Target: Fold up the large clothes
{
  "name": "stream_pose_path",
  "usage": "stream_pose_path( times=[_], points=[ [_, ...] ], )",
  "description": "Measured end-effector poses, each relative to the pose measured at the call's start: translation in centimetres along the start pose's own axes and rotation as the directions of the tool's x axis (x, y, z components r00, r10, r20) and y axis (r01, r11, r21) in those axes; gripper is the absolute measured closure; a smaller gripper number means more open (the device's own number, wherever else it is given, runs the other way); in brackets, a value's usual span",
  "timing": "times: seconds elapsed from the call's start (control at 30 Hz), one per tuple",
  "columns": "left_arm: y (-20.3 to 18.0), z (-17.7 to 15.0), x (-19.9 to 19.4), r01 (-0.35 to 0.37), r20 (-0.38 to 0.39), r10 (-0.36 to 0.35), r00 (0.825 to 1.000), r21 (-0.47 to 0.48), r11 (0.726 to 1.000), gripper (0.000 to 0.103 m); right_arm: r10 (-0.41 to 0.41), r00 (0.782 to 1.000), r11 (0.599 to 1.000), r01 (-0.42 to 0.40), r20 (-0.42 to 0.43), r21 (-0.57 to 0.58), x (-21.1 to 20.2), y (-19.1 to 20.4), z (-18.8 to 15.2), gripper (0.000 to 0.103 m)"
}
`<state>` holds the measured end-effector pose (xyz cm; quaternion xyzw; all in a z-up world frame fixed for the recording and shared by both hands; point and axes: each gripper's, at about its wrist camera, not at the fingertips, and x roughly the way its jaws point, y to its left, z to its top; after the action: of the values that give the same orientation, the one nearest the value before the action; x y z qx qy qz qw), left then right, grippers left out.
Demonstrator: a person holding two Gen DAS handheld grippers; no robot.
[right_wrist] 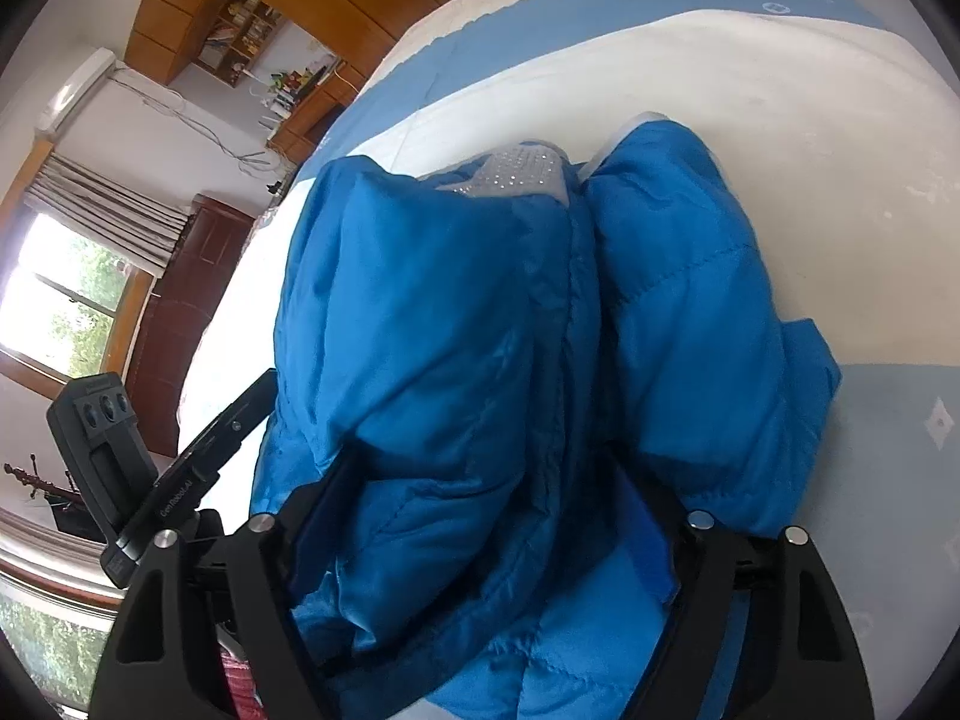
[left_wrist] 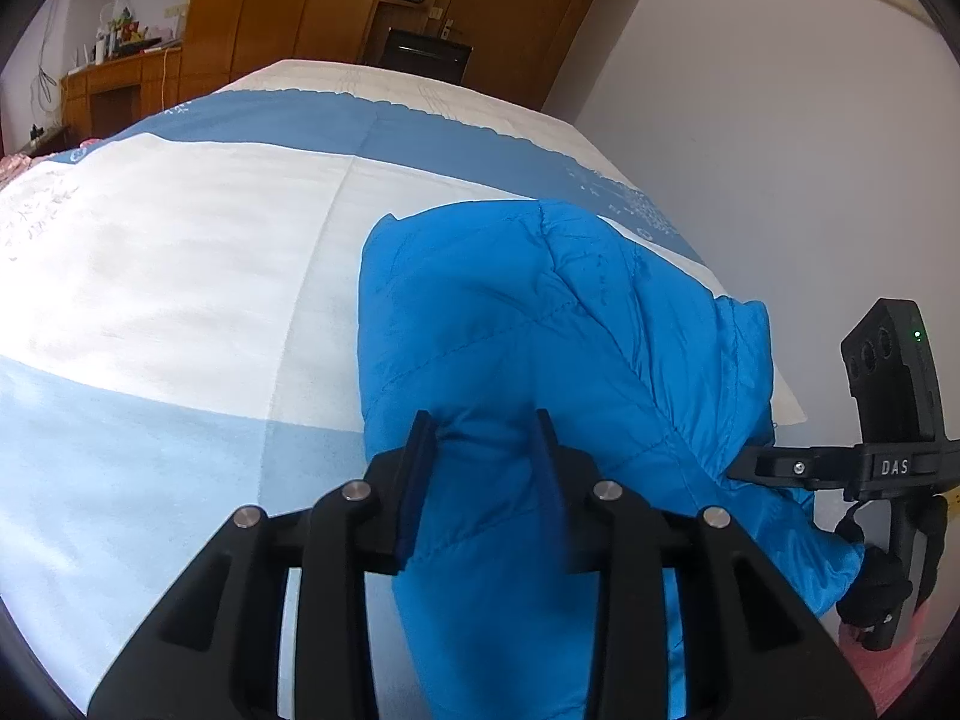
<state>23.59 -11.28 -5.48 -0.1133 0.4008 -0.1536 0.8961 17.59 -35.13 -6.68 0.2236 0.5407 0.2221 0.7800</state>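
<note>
A bright blue quilted puffer jacket (left_wrist: 510, 324) lies bunched on the bed near its right edge. My left gripper (left_wrist: 486, 438) is shut on a fold of the jacket's near edge, with blue fabric filling the space between its jaws. The right gripper shows at the right of the left wrist view (left_wrist: 744, 468), its tip buried in the jacket's side. In the right wrist view the jacket (right_wrist: 480, 330) fills the middle, and a grey lining patch with silver dots (right_wrist: 522, 171) shows at its far end. My right gripper (right_wrist: 480, 516) is shut on a thick bunch of the jacket.
The bed has a white and blue cover (left_wrist: 180, 276). A white wall (left_wrist: 780, 120) runs close along the bed's right side. Wooden wardrobes (left_wrist: 312, 6) and a desk (left_wrist: 120, 90) stand beyond the bed. A window with curtains (right_wrist: 66, 282) is at left in the right wrist view.
</note>
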Motion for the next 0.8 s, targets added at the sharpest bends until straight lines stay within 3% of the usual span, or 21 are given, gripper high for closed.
stream_pose_path(
  times=[0.2, 0.27, 0.33, 0.57, 0.8],
  points=[
    [0.4, -1.3, -0.9, 0.023, 0.006, -0.023, 1.0, -0.033, 0.999, 0.068, 0.01, 1.0, 0.998, -0.01, 0.014, -0.054, 0.1, 1.5, 0.3, 0.06],
    [0.6, -1.7, -1.2, 0.025, 0.009, -0.025, 1.0, -0.039, 0.999, 0.068, 0.026, 0.999, 0.997, -0.024, 0.025, -0.072, -0.2, 2.1, 0.3, 0.076],
    [1.0, -1.9, -1.5, 0.032, 0.009, -0.032, 0.999, -0.056, 0.998, 0.068, 0.023, 0.999, 0.995, -0.02, 0.035, -0.093, -0.5, 2.7, 0.4, 0.081],
    [3.6, -2.1, -3.0, 0.054, 0.004, -0.054, 0.999, -0.155, 0.986, 0.068, 0.032, 0.996, 0.979, -0.014, 0.083, -0.203, -3.7, 5.6, 0.8, 0.088],
    [2.0, -1.8, -5.3, 0.094, 0.024, -0.091, 0.996, -0.154, 0.984, 0.07, 0.065, 0.987, 0.954, -0.018, 0.149, -0.3, -8.1, 8.9, 0.7, 0.09]
  ],
)
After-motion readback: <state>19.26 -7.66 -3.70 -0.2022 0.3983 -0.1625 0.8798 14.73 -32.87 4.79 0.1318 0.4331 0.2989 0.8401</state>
